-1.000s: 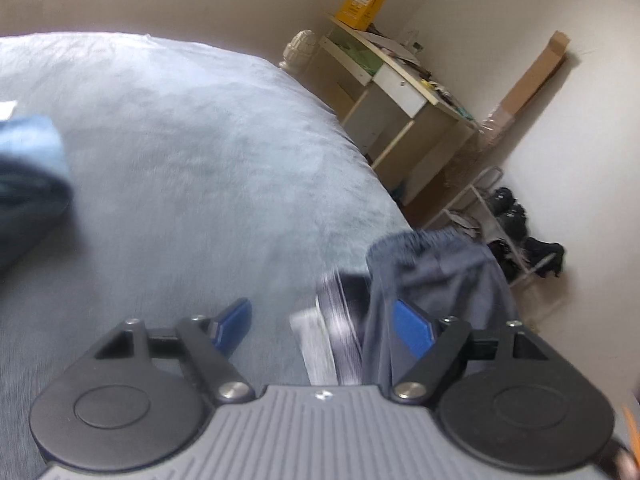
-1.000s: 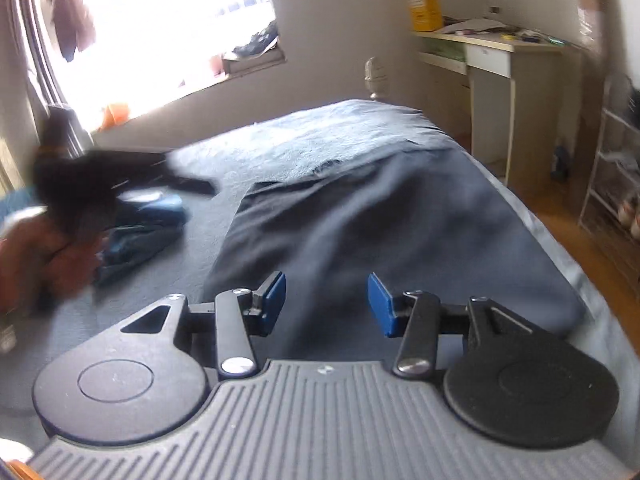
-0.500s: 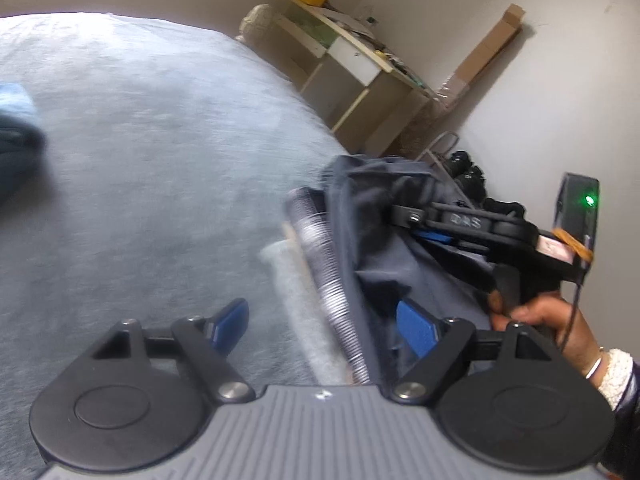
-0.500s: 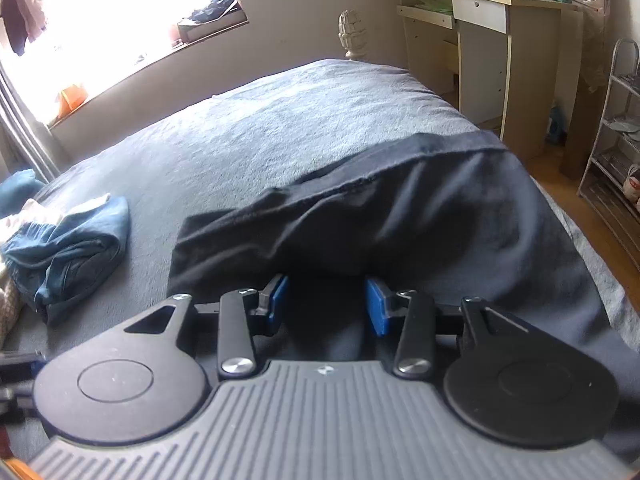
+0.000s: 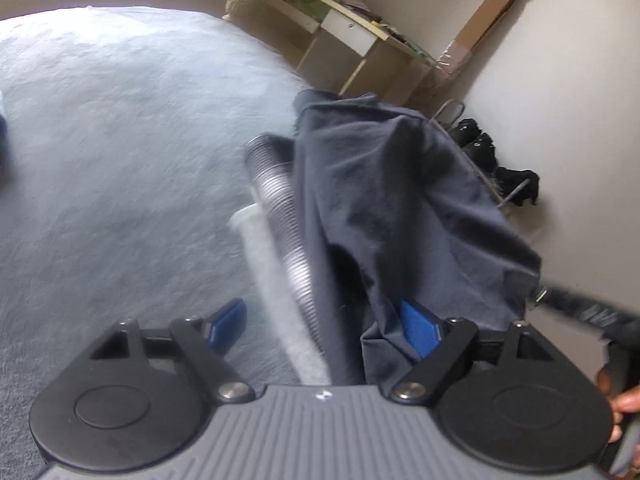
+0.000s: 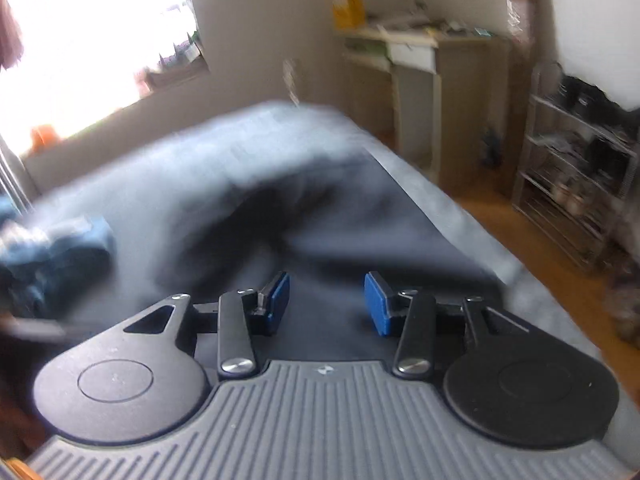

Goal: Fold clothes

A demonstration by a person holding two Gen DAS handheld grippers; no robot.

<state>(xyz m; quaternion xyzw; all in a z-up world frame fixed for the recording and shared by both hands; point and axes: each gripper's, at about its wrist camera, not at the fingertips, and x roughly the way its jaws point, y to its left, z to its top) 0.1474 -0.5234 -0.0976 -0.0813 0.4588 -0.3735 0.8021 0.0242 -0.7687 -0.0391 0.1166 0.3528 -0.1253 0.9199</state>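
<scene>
A dark navy garment (image 5: pixel 392 200) with a striped elastic waistband (image 5: pixel 284 216) and a white inner band lies bunched on the grey-blue bed (image 5: pixel 120 152). My left gripper (image 5: pixel 324 324) is open, its jaws wide apart, with the waistband running between them and cloth draped over the right blue pad (image 5: pixel 416 324). In the right wrist view the same dark garment (image 6: pixel 320 216) is blurred and humped up just beyond my right gripper (image 6: pixel 326 300), which is open over the cloth with nothing between its pads.
A crumpled blue denim garment (image 6: pixel 60 256) lies on the bed at left. A desk (image 6: pixel 416 80) and a wire shoe rack (image 6: pixel 580 184) stand past the bed's right edge, over a wooden floor. A tall cardboard box (image 5: pixel 480 24) leans on the wall.
The garment has been lifted and bunched higher. The left gripper has come closer over the waistband. The right gripper has opened wider and its view has swung, now blurred.
</scene>
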